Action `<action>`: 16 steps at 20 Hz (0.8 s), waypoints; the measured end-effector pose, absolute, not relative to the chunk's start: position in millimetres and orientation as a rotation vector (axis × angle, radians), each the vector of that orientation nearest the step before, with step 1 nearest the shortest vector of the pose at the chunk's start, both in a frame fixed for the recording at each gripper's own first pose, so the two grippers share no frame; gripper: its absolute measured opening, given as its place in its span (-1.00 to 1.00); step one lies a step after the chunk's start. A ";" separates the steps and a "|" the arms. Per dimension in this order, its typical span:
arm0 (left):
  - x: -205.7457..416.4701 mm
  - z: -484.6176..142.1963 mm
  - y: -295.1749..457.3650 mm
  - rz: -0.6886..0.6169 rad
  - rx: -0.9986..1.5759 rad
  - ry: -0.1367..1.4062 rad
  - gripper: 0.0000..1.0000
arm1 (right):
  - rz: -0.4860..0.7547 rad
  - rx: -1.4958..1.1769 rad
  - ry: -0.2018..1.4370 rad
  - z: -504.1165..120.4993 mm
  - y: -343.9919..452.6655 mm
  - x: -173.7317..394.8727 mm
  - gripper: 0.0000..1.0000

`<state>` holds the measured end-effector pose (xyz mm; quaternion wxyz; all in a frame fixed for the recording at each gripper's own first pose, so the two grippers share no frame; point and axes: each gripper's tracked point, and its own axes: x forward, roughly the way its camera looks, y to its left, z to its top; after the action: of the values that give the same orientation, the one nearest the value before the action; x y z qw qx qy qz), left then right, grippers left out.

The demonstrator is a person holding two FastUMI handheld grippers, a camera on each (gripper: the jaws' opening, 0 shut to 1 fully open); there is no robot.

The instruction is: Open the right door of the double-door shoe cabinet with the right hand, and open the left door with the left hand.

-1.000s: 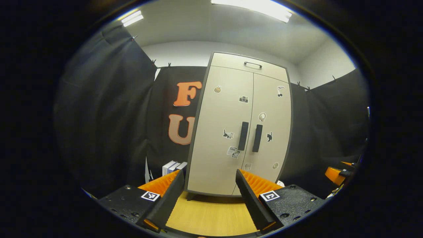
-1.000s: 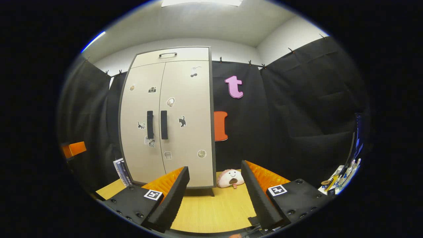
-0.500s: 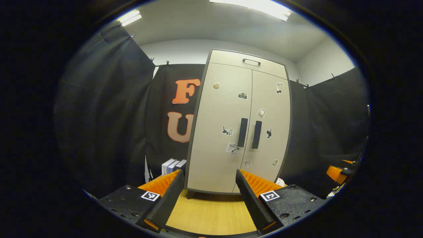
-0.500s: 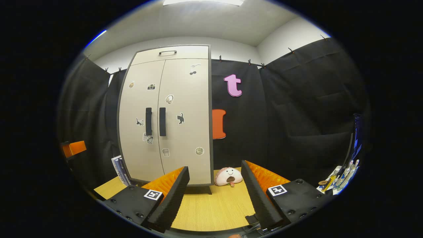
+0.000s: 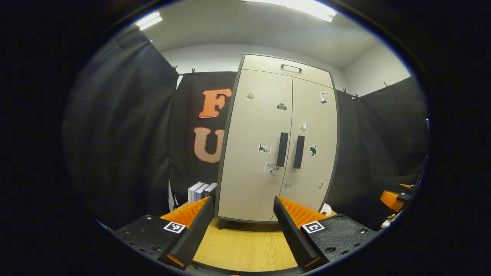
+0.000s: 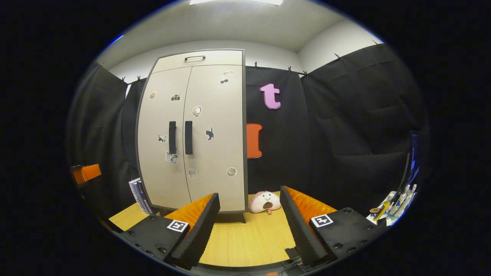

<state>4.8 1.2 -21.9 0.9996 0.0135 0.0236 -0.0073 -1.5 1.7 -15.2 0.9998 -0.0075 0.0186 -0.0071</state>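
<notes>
Over the last second the shoe cabinet (image 5: 278, 142) has grown a little in both views and slid upward, so I judge both my tools are creeping toward it; neither door has been touched and both lie flush.

My left tool (image 5: 243, 230) is spread wide and empty, with the left door handle (image 5: 282, 149) ahead and slightly right of its centreline, well apart from its tips. My right tool (image 6: 249, 228) is equally wide and empty; the right door handle (image 6: 188, 137) sits ahead and off to its left, so it needs to swing that way.

The two handles stand just beside each other along the door seam, leaving little room for two tools at once. A plush toy (image 6: 264, 201) lies on the surface between my right tool's fingers in view, near the cabinet's corner, and books (image 5: 201, 190) stand beside the cabinet's other edge, where that door will swing.
</notes>
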 end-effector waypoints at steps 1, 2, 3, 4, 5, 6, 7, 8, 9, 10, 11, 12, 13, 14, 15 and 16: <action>5.4 -22.6 1.2 -0.015 0.026 0.050 0.89 | -0.012 -0.016 0.036 -14.3 3.8 1.7 0.84; 6.0 -23.6 2.3 -0.015 0.025 0.051 0.90 | -0.013 -0.016 0.033 -12.6 6.6 6.9 1.00; 6.7 -24.7 2.4 -0.015 0.025 0.055 0.90 | -0.008 -0.015 0.033 -11.6 11.3 12.2 1.00; 6.9 -27.0 2.4 -0.016 0.028 0.060 0.90 | 0.004 -0.010 0.037 -11.3 18.9 18.0 0.84; 6.9 -27.4 3.0 -0.017 0.032 0.062 0.90 | 0.019 -0.006 0.048 -12.2 27.6 23.2 0.84; 7.2 -27.7 3.6 -0.017 0.035 0.062 0.90 | 0.036 -0.005 0.057 -12.4 35.5 29.7 1.00; 7.0 -26.7 3.9 -0.017 0.038 0.059 0.90 | 0.048 -0.007 0.066 -12.5 44.0 35.7 0.84; 7.4 -27.9 4.4 -0.018 0.039 0.059 0.90 | 0.061 -0.011 0.073 -12.5 50.6 39.6 1.00; 7.4 -28.6 5.0 -0.019 0.039 0.062 0.83 | 0.076 -0.014 0.076 -11.5 59.8 45.6 1.00; 6.8 -30.3 6.8 -0.019 0.040 0.064 0.89 | 0.091 -0.016 0.078 -9.4 68.3 50.1 0.84; 7.0 -30.8 8.5 -0.016 0.042 0.066 0.89 | 0.103 -0.016 0.078 -6.3 76.6 56.6 0.84; 7.2 -31.6 11.2 -0.012 0.045 0.068 0.89 | 0.114 -0.011 0.078 -1.5 85.9 64.7 0.84; 8.0 -32.2 13.8 -0.007 0.048 0.069 0.89 | 0.129 -0.005 0.081 1.5 95.2 71.2 0.84; 8.6 -32.7 16.1 -0.002 0.050 0.072 0.89 | 0.143 -0.001 0.087 5.2 104.5 78.1 0.84; 8.7 -33.4 18.8 0.004 0.050 0.073 0.90 | 0.154 0.000 0.089 8.3 113.0 85.9 1.00; 9.9 -33.9 23.5 0.012 0.050 0.073 0.90 | 0.163 -0.003 0.089 11.9 120.8 94.3 0.84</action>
<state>9.9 23.5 -33.9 0.9990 0.0249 0.0363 0.0062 94.3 120.8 11.9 0.9957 -0.0015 0.0445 0.0814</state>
